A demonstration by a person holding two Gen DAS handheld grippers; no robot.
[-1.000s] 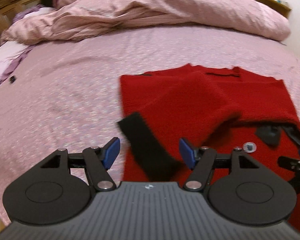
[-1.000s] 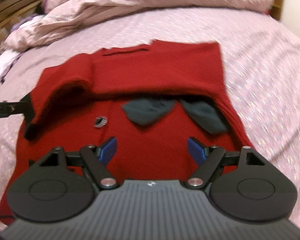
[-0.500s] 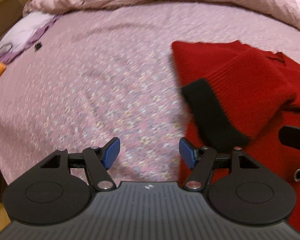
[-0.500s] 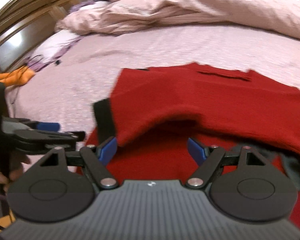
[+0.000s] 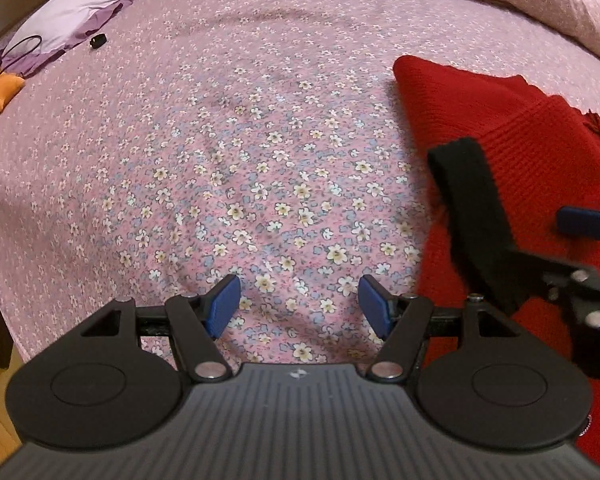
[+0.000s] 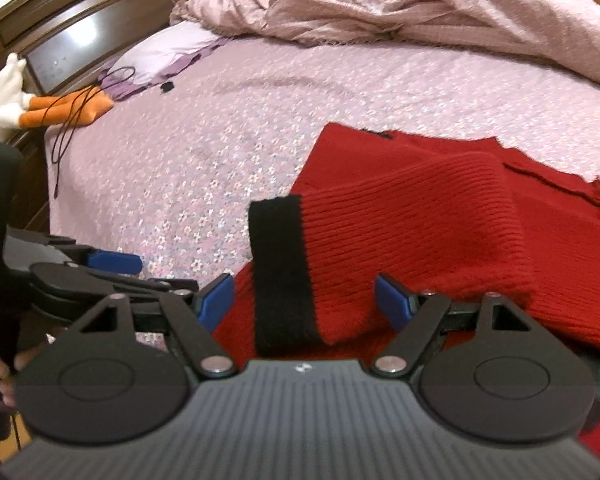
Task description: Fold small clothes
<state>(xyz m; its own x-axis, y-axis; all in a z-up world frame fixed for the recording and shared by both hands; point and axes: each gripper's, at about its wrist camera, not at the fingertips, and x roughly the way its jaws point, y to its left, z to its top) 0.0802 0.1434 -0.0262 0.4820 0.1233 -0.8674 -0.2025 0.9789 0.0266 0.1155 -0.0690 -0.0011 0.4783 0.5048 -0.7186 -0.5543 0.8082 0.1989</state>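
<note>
**Both grippers empty, red sweater half folded on the bed**

On the flowered pink bedspread [image 5: 260, 152] sits the red knit sweater [image 6: 440, 240], lying at about 3 o'clock in the left wrist view and filling the 1-to-4 o'clock stretch of the right wrist view. One sleeve is laid across the body, and its black cuff [image 6: 280, 272] points toward the near edge of the sweater.

Left gripper [image 5: 298, 306]: fingers spread wide, nothing between the blue pads [image 5: 222, 304], just bare bedspread under them. It's off the sweater, just beside its left edge.

Right gripper [image 6: 304, 300]: also spread wide and gripping nothing. The cuffed sleeve end lies right between its pads in the picture; can't tell if anything's touching.

Other stuff: rumpled pink duvet [image 6: 420, 12] at 12 o'clock, lilac pillow [image 6: 168, 52] at 10, an orange and white plush toy [image 6: 60, 110] with a black cable [image 6: 66, 120] draped over it at 9, wooden headboard [image 6: 80, 32] behind.
</note>
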